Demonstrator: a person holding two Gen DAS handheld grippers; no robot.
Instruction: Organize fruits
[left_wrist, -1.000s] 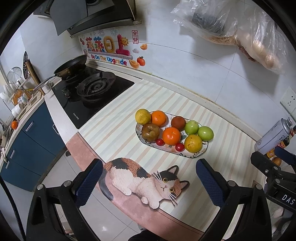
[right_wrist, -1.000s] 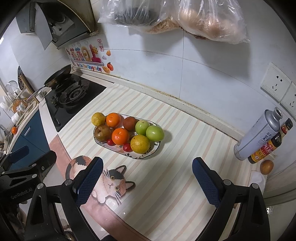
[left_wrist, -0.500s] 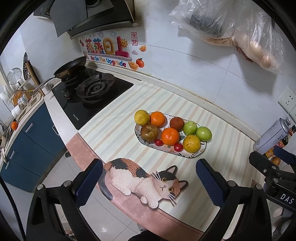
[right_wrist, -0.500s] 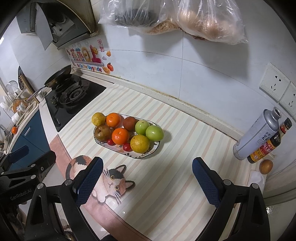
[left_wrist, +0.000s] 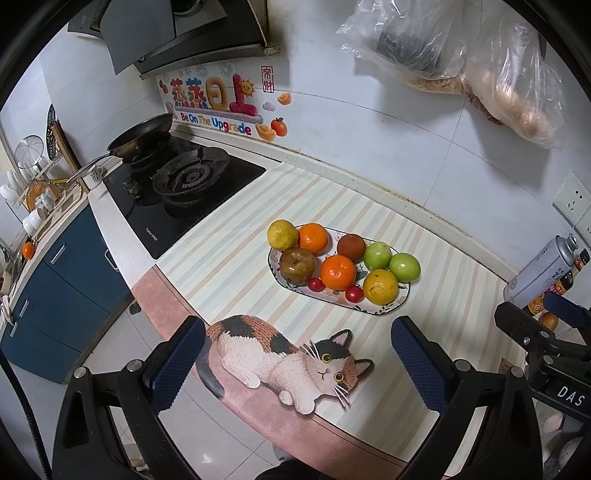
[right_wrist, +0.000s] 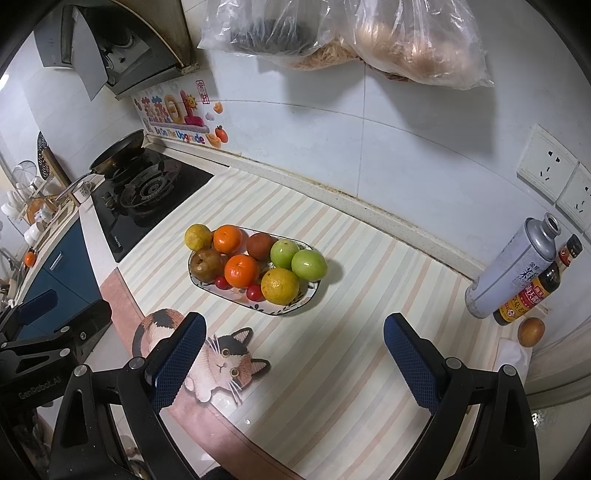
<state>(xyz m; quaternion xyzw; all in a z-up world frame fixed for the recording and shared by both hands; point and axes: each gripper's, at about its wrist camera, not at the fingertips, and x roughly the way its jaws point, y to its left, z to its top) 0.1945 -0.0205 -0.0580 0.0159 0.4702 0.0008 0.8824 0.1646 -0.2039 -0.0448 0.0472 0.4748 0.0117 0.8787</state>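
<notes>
An oval patterned plate (left_wrist: 391, 309) (right_wrist: 299, 304) sits mid-counter on the striped mat, full of fruit: oranges (left_wrist: 337, 272) (right_wrist: 242, 271), yellow citrus (left_wrist: 380, 286) (right_wrist: 280, 286), two green fruits (left_wrist: 405, 267) (right_wrist: 308, 264), a brown pear (left_wrist: 297, 263) (right_wrist: 205, 264), and small red tomatoes (left_wrist: 354, 293) (right_wrist: 254, 292). My left gripper (left_wrist: 299, 365) is open and empty, held back from the plate over the counter's front edge. My right gripper (right_wrist: 291, 363) is open and empty, also short of the plate. A lone brownish-orange fruit (right_wrist: 530, 327) lies at the far right by the bottles.
A gas stove (left_wrist: 184, 184) with a pan (left_wrist: 142, 138) stands to the left. A silver can (right_wrist: 513, 267) and a sauce bottle (right_wrist: 532, 293) stand at the right wall. Plastic bags (right_wrist: 354, 33) hang above. A cat picture (left_wrist: 288, 360) marks the mat's front edge.
Both grippers drifted very slightly; the plate sits a touch lower and leftward in the left wrist view. Nothing was grasped or moved.
</notes>
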